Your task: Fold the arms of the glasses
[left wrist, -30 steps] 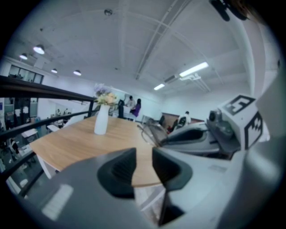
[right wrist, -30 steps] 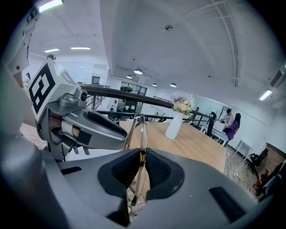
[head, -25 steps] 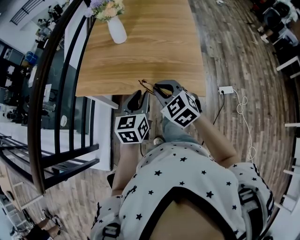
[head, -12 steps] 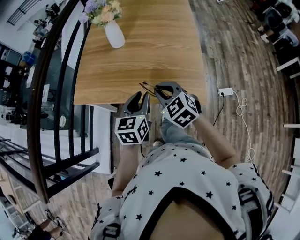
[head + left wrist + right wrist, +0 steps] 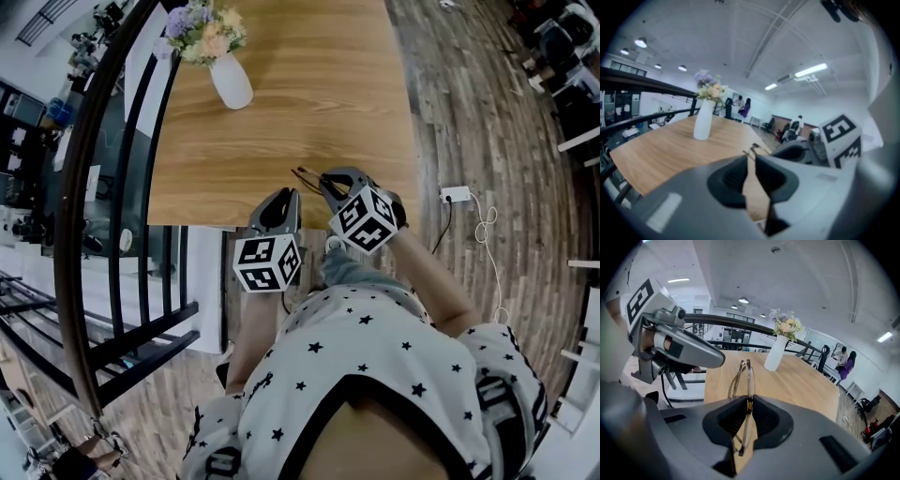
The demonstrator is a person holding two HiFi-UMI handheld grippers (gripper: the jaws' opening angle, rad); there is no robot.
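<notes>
One pair of thin wire-rimmed glasses (image 5: 749, 376) over smooth woodgrain table (image 5: 806, 380).

Open-plan office; ceiling strip lights (image 5: 811, 70); black railing (image 5: 736, 322); people (image 5: 843, 354) seated far off.

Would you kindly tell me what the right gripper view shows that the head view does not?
Only the right gripper view: the right gripper, jaws clamped on the glasses at the rim. Only the head view: the person's starred shirt and a white power strip on the floor. Both: the glasses, the wooden table and the flower vase.
</notes>
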